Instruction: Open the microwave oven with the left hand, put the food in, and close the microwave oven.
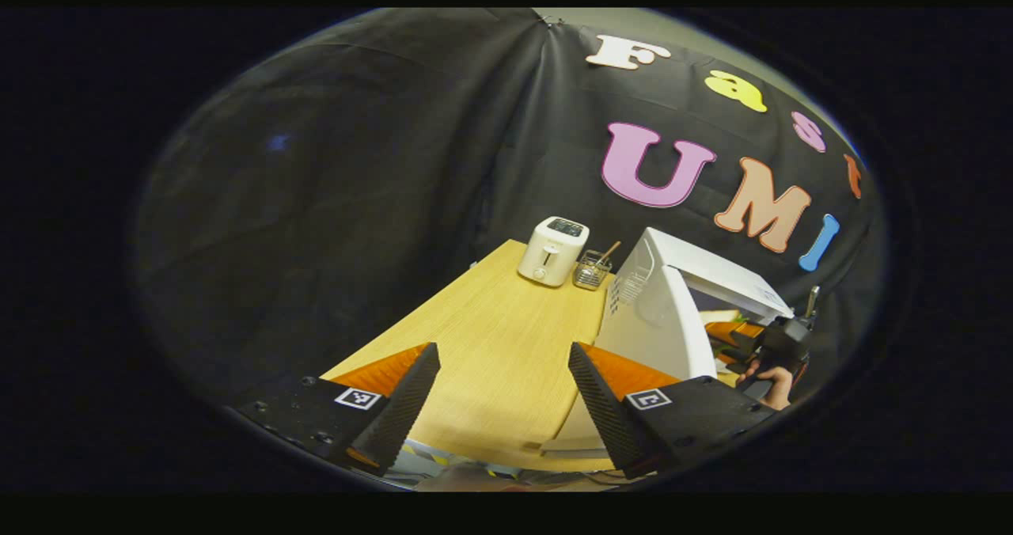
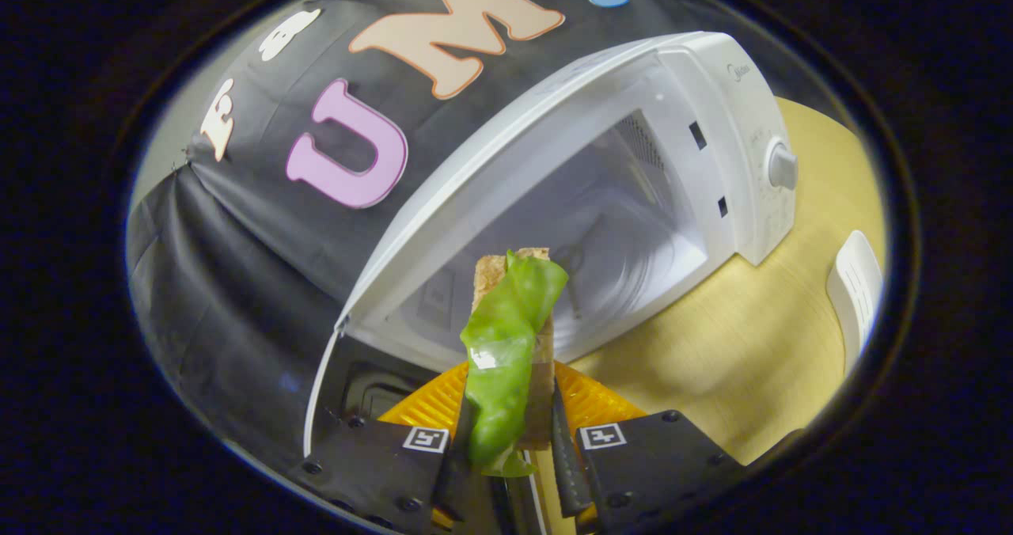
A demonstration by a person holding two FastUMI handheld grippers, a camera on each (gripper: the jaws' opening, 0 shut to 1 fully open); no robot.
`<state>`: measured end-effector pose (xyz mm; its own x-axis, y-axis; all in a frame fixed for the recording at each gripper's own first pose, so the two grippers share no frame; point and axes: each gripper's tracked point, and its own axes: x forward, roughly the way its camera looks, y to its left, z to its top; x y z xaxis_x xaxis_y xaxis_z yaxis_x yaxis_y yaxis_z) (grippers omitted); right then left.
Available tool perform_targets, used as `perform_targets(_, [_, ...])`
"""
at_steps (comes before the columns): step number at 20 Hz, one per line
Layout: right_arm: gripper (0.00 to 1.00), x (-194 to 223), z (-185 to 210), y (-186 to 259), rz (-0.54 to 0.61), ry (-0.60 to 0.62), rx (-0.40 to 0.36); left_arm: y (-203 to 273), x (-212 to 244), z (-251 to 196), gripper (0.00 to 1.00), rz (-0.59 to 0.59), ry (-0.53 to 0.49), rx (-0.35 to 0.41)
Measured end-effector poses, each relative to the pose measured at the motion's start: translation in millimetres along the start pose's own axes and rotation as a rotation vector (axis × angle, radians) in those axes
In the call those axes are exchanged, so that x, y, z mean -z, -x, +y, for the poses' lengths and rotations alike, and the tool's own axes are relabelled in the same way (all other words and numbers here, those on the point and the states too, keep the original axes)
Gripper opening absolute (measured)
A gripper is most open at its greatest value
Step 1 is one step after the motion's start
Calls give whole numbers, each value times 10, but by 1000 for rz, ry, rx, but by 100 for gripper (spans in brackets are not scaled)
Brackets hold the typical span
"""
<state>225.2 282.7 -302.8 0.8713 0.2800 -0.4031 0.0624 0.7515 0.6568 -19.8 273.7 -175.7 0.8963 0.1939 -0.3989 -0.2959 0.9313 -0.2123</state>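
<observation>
My right gripper (image 2: 506,448) pinching food (image 2: 506,353), bread slice with green leaf, just before open microwave (image 2: 633,202) cavity. My left gripper (image 1: 503,396) spread wide, holding nothing, over table (image 1: 491,337). Toaster (image 1: 553,250) far back.

Each handheld two-finger gripper, the left gripper (image 1: 503,396) and the right gripper (image 2: 509,448), rides on flat matte black finger carriers fastened with small dark round screws, and every carrier bears a small square white tag printed with a black block pattern. Behind the ribbed, wedge-shaped fingers (image 1: 400,408) sit bright orange ridged plastic panels (image 1: 378,370). Farther off in the left gripper view, the right gripper appears as a dark boxy body with an orange part and a thin upright stub on top, gripped from below by a person's hand (image 1: 769,383).
</observation>
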Motion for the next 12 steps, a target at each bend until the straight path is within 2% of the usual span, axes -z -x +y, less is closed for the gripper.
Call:
perform_targets(2, [45, -156, -20, -145, -56, -37, 13, 10, 53, 123, 96, 9, -12, -40])
perform_targets(3, [42, -160, -32, -211, -64, -45, 16, 17, 88, 165, 96, 22, -21, -54])
perform_targets(4, [45, -159, -27, -275, -80, -43, 18, 29, 152, 199, 96, 44, -31, -63])
perform_targets(8, [46, -111, -67, -537, -103, -46, 40, 22, 185, 199, 95, 71, -58, -56])
perform_targets(9, [46, -118, -94, -606, -106, -53, 48, 33, 197, 182, 92, 75, -75, -51])
perform_targets(10, [38, -136, -115, -666, -111, -58, 56, 48, 195, 180, 96, 75, -93, -44])
perform_targets(11, [46, -166, -165, -726, -118, -57, 70, 59, 194, 170, 96, 74, -104, -39])
perform_targets(12, [46, -201, -217, -772, -129, -51, 89, 77, 199, 173, 92, 77, -107, -34])
